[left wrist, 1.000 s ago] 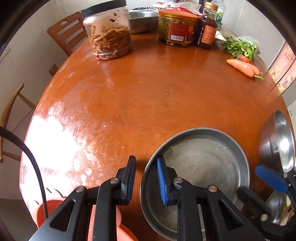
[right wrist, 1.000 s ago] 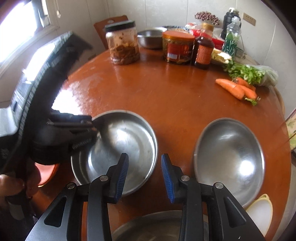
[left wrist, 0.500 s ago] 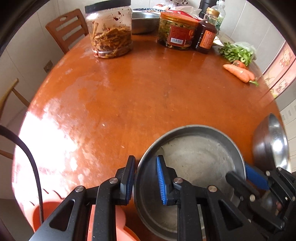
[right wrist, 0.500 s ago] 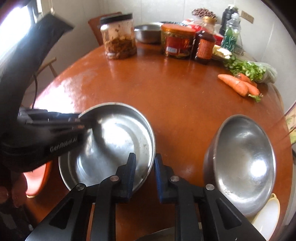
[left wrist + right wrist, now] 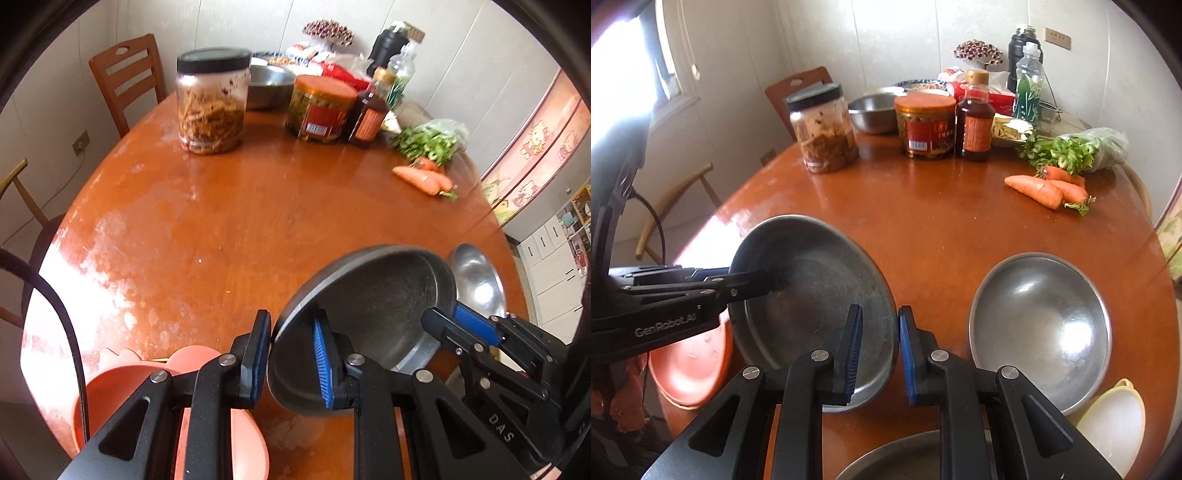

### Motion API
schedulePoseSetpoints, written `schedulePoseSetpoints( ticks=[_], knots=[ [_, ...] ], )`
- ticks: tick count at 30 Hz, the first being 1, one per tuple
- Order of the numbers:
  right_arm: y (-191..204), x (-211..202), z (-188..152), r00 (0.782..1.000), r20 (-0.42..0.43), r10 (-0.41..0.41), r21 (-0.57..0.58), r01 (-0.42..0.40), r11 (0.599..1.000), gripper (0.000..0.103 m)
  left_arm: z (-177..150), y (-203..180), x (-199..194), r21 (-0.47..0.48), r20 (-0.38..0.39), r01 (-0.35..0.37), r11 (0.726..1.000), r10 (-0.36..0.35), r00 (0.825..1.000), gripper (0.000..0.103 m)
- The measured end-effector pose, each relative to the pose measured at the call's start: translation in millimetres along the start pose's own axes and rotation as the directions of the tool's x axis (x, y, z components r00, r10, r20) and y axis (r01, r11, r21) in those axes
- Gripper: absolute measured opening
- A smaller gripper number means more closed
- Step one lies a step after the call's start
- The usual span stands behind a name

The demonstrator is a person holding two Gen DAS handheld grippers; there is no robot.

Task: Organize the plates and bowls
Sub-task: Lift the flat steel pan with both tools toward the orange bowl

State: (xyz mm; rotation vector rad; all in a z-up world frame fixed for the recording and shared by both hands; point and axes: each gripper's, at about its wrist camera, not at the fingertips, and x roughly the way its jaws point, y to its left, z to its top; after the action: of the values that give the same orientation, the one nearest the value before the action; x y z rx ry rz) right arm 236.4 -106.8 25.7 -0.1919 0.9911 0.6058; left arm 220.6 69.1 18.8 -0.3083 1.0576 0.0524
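Now tilted metal pan (image 5: 373, 314), opposite rims clamped between left tongs (image 5: 291, 358) and right tongs (image 5: 879, 350).

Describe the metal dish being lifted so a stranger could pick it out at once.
On the round wooden table, look at the near edge, left of the deep shiny bowl. The flat-bottomed steel pan is tilted, its rim between both hand-held grippers' fingers.

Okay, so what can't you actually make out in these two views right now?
Left wrist view: whether the left gripper really pinches the steel pan; the fit between its pads is unclear.
Left wrist view: most of the orange plate, hidden under that gripper.
Right wrist view: the bottom dish, cut off and behind the right gripper.
Both views: red jar label text, too small.
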Motion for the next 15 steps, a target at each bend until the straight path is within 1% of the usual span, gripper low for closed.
schedulePoseSetpoints(
  ticks=[6,15],
  knots=[
    [5,-24,3,0.998,0.058,0.029,0.008,-0.029,1.000,0.020,-3,2,-21,-0.005,0.035,0.010,1.000,-0.010,0.999,0.023],
    [30,-60,9,0.987,0.146,0.071,-0.042,-0.066,0.997,0.020,-16,14,-68,-0.016,0.112,0.008,1.000,-0.006,0.994,0.023]
  ],
)
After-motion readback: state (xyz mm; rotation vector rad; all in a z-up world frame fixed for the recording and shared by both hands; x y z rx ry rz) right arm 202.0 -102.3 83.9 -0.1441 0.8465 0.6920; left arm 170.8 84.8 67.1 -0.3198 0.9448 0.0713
